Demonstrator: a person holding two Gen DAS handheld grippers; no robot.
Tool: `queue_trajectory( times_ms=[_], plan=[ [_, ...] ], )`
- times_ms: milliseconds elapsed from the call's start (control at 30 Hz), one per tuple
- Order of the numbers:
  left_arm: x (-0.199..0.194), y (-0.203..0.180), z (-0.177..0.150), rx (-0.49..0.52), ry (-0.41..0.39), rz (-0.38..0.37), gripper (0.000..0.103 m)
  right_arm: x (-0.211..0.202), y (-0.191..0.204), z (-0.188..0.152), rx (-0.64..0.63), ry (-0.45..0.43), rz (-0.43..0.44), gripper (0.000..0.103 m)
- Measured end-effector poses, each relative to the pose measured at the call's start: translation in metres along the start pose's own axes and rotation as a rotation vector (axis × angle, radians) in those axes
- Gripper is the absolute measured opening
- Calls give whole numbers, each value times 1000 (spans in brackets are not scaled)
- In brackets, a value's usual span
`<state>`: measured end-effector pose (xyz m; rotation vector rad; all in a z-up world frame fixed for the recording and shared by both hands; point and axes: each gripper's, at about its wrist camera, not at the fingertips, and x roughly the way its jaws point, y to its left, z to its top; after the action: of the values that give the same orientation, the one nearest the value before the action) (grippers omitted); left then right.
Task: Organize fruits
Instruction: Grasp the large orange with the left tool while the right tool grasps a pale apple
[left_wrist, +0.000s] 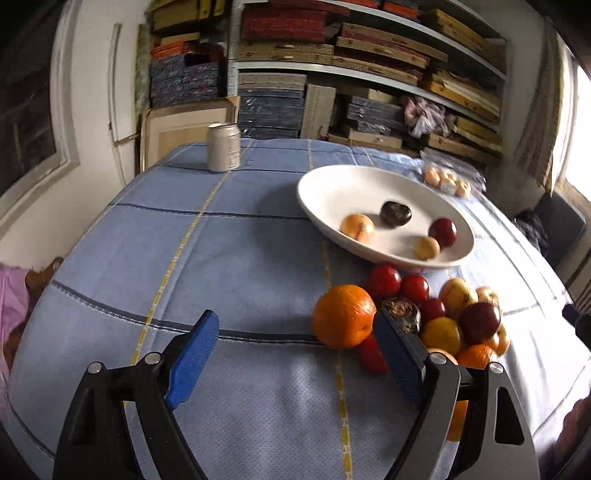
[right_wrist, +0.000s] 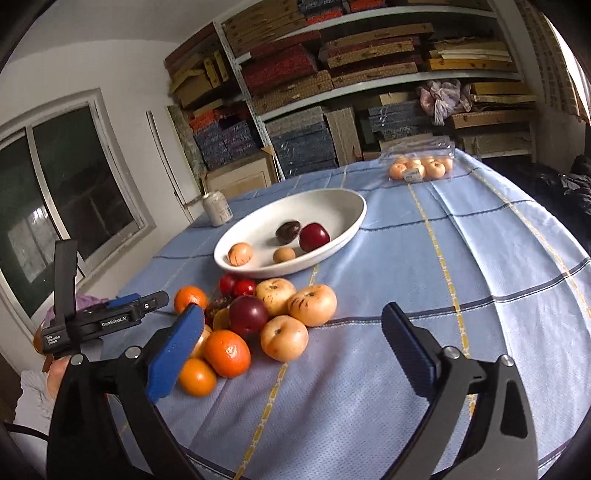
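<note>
A white oval bowl (left_wrist: 332, 192) (right_wrist: 332, 206) sits on the blue checked tablecloth and holds a dark plum, a red plum and two pale peaches. In front of it lies a pile of loose fruit: an orange (left_wrist: 343, 316), small red tomatoes (left_wrist: 384, 281), oranges (right_wrist: 226, 353), pale peaches (right_wrist: 312, 304) and a red plum (right_wrist: 248, 316). My left gripper (left_wrist: 295, 332) is open and empty, low over the cloth, its right finger beside the orange. My right gripper (right_wrist: 291, 332) is open and empty, just in front of the pile. The left gripper's body shows in the right wrist view (right_wrist: 147, 304).
A drink can (left_wrist: 223, 147) (right_wrist: 217, 208) stands at the table's far left. A clear plastic pack of peaches (right_wrist: 421, 168) (left_wrist: 448, 181) lies at the far right. Shelves stacked with boxes stand behind the table. A window is on the left wall.
</note>
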<state>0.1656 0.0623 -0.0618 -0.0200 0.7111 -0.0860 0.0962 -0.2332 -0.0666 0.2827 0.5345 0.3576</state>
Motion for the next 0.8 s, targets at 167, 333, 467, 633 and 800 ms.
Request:
queue_trajectory(
  times_ms=[167, 333, 467, 633, 800],
  plan=[
    [12, -13, -2, 54, 33, -6, 86, 7, -1, 1, 7, 21, 11, 96],
    [24, -17, 3, 60, 55, -10, 86, 10, -1, 0, 8, 36, 13, 96],
    [34, -18, 4, 71, 71, -19, 86, 13, -2, 0, 13, 53, 14, 96],
    [41, -15, 5, 46, 92, -61, 86, 18, -3, -1, 18, 74, 12, 96],
    [50, -7, 8, 9, 114, -65, 86, 23, -4, -2, 17, 99, -4, 96]
  ],
)
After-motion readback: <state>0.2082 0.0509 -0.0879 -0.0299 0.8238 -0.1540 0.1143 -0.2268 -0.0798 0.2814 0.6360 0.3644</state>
